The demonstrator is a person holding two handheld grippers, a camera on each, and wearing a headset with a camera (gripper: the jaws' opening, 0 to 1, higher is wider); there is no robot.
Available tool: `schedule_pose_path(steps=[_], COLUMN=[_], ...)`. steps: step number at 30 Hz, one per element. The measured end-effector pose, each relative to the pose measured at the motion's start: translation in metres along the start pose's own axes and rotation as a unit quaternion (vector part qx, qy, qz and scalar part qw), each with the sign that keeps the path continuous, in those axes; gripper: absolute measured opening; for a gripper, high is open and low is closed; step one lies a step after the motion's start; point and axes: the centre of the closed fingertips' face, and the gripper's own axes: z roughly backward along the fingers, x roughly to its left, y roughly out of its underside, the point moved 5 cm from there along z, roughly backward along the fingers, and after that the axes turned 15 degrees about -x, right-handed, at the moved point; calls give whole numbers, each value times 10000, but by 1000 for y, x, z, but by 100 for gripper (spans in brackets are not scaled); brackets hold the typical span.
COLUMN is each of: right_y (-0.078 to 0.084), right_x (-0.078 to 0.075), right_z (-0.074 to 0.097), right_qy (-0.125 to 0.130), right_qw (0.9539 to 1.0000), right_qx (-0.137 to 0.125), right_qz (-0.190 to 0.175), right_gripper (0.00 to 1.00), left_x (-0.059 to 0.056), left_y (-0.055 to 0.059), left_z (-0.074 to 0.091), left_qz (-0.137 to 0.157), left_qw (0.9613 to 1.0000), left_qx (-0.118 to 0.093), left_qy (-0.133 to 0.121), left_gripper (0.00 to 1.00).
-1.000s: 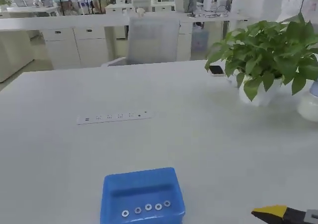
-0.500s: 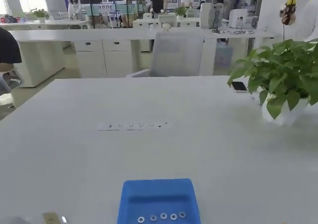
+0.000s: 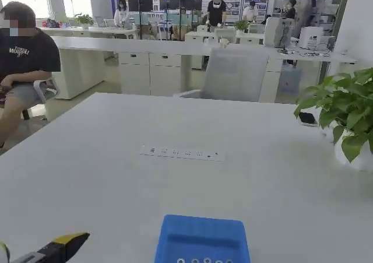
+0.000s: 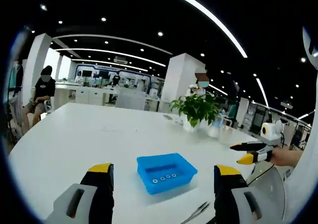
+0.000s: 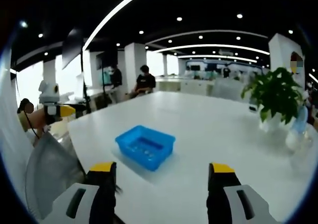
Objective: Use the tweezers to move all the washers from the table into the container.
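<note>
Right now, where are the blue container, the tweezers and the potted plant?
blue container point(image 4: 174, 186): left gripper view, its front wall.
tweezers point(image 4: 195, 213): left gripper view, middle of the shaft.
potted plant point(image 3: 344, 108): head view, its leaves.

container point(image 3: 201, 241) 1 | tweezers point(image 4: 197, 211) 1 | washers point(image 4: 168, 176) count unclear | power strip point(image 3: 182, 153) 1 | potted plant point(image 3: 345, 107) 1

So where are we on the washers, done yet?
Done: a row of washers sits in the container. In hand: nothing; left gripper and right gripper are open, tweezers lie on the table. Left: no loose washers visible on it, so probably finished.
</note>
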Motion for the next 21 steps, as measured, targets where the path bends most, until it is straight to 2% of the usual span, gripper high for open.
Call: schedule_pose_path(steps=[1,4,6,12,14,17,19,21], right_y=[-1,-1,-3,-8,-6,-3,-1,1], right_x=[0,-1,-1,1,2,2,2,2], right_z=[0,-1,-2,-7,-8,-8,-7,-7], right_qy=[26,84,106,278,307,334,344,326], right_qw=[10000,10000,9999,9993,9992,9990,9990,9992], right_qx=[-18,-45,-103,-268,-249,-226,-186,-133], right_qz=[8,-5,-21,13,71,166,201,194], right_gripper=[77,83,86,97,98,99,99,99], left_x=[1,2,3,5,7,11,10,6], left_y=[-2,-1,-2,-1,2,4,6,8], left_z=[0,2,3,7,6,5,3,0], left_qz=[49,95,22,-270,-301,-550,-728,-735], left_qw=[9999,9997,9992,9969,9964,9948,9939,9943], left_qx=[-140,-223,-366,-669,-697,-707,-685,-641], left_qy=[-44,-105,-177,-324,-388,-476,-463,-437], left_gripper=[88,95,99,99,99,99,99,99])
